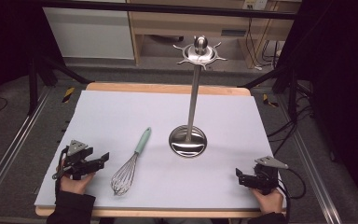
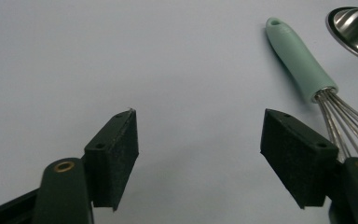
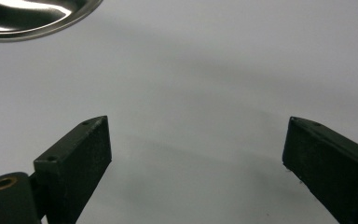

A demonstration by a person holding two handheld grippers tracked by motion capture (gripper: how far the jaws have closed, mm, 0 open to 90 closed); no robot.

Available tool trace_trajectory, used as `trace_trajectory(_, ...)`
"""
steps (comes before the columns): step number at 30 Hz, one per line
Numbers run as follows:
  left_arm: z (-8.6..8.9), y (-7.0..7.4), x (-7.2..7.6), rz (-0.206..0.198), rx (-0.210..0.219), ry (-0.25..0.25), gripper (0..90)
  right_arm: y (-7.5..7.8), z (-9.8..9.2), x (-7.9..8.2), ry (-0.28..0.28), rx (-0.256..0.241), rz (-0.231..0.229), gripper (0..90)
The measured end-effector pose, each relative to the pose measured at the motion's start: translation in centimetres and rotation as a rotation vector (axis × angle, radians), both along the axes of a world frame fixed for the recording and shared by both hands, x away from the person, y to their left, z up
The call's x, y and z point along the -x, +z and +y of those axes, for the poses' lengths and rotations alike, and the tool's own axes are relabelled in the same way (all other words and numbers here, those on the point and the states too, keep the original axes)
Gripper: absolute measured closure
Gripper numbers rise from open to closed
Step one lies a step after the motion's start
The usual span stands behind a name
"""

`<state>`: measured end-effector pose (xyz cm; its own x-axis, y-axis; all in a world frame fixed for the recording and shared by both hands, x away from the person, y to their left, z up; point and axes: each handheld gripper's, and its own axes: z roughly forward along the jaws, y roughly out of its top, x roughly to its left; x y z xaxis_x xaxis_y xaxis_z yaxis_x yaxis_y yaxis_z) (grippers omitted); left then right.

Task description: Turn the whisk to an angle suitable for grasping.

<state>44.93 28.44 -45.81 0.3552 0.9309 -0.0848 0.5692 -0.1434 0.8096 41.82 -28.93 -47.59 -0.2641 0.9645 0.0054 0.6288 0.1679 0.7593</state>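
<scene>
Held low at the near left corner of the pale lilac sheet [image 1: 121, 112] that covers the wooden surface [image 1: 168, 87] is the left tool [image 1: 103, 158], gripped by the person's left hand [image 1: 74, 182]; its two black jaws are seen spread wide in the left gripper view, with nothing between them, and they are pointed toward the middle of the sheet; just to its right a wire balloon whisk with a mint-green handle [image 1: 131, 163] is laid flat on the sheet, its handle angled away from the person and its wire head nearest the front edge; in the left gripper view the whisk's handle [image 2: 300, 58] is found just beyond the right-hand jaw, apart from it; right of the whisk, near the sheet's centre, a tall polished steel utensil stand with a round dished base and a spiked hook crown [image 1: 193, 93] is stood upright; at the near right corner the right tool [image 1: 238, 175] is held by the right hand [image 1: 270, 200], jaws wide apart and empty, resting low over bare sheet.
</scene>
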Motion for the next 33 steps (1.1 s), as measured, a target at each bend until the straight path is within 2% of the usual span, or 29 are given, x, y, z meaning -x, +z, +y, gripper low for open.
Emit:
trace_trajectory(2, -0.2, 0.2, 0.1, -0.005, 0.003, -0.006, 29.5, -0.1, 0.0, -0.1, 0.005, 0.014, -0.004, 9.2)
trace_trajectory(5, -0.4, 0.5, 0.2, -0.001, 0.007, -0.016, 30.7, -0.1, 0.0, -0.2, -0.002, 0.011, 0.014, 9.2)
trace_trajectory(13, -1.1, 1.3, 0.4, -0.006, 0.001, -0.045, 30.6, -0.1, 0.1, 0.0, -0.011, 0.011, 0.018, 9.2)
trace_trajectory(22, -1.9, 1.7, 0.1, 0.022, 0.007, -0.077, 27.0, 0.0, 0.3, 0.2, -0.01, 0.01, 0.018, 8.8)
trace_trajectory(33, -3.5, 3.0, -0.1, 0.001, 0.007, -0.13, 26.0, 0.0, 0.5, 0.3, -0.008, 0.009, 0.023, 8.8)
